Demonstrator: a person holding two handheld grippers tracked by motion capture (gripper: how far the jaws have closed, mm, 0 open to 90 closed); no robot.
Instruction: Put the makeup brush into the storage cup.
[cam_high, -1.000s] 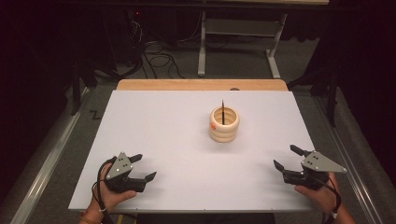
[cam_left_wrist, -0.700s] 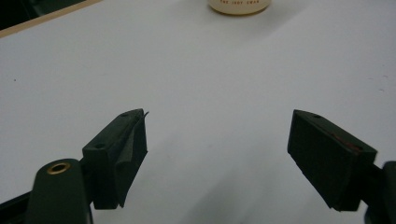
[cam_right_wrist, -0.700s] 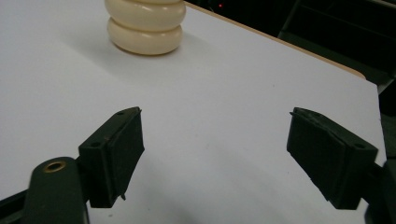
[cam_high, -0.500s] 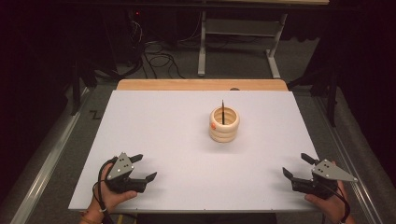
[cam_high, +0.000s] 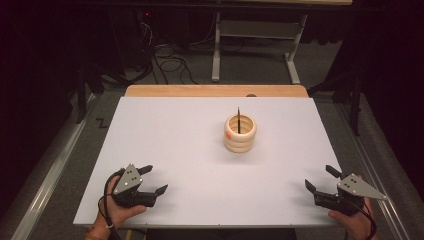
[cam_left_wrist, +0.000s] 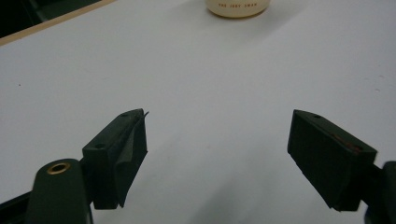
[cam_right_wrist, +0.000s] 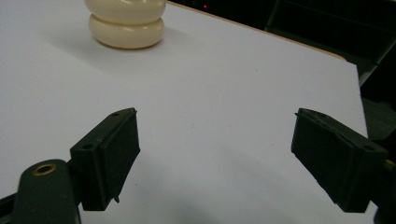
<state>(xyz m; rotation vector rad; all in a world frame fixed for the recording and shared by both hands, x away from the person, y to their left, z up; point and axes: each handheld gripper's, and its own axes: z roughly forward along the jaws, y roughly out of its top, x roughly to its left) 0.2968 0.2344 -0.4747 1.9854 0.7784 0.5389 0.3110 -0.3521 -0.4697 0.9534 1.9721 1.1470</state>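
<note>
A stack of cream rings (cam_high: 240, 134) stands on a thin dark peg (cam_high: 238, 119) right of the white board's middle, with a small orange mark on its left side. My left gripper (cam_high: 155, 179) rests at the near left corner, open and empty, far from the stack. In the left gripper view the left gripper (cam_left_wrist: 217, 135) has its jaws wide apart over bare board, and the stack (cam_left_wrist: 238, 7) is at the top edge. My right gripper (cam_high: 319, 176) sits at the near right corner. Its jaws have just been opening and stand wide with nothing between them (cam_right_wrist: 215, 126). The stack (cam_right_wrist: 126, 23) lies far ahead, to its left.
The white board (cam_high: 190, 150) lies on a wooden table whose edge (cam_high: 215, 91) shows at the back. Beyond it stand a grey table frame (cam_high: 250, 45) and floor cables (cam_high: 165, 65). Dark floor drops off on both sides.
My right hand has drawn back toward the near right corner, and its jaws have spread a little wider. The left hand and the ring stack have stayed put.
</note>
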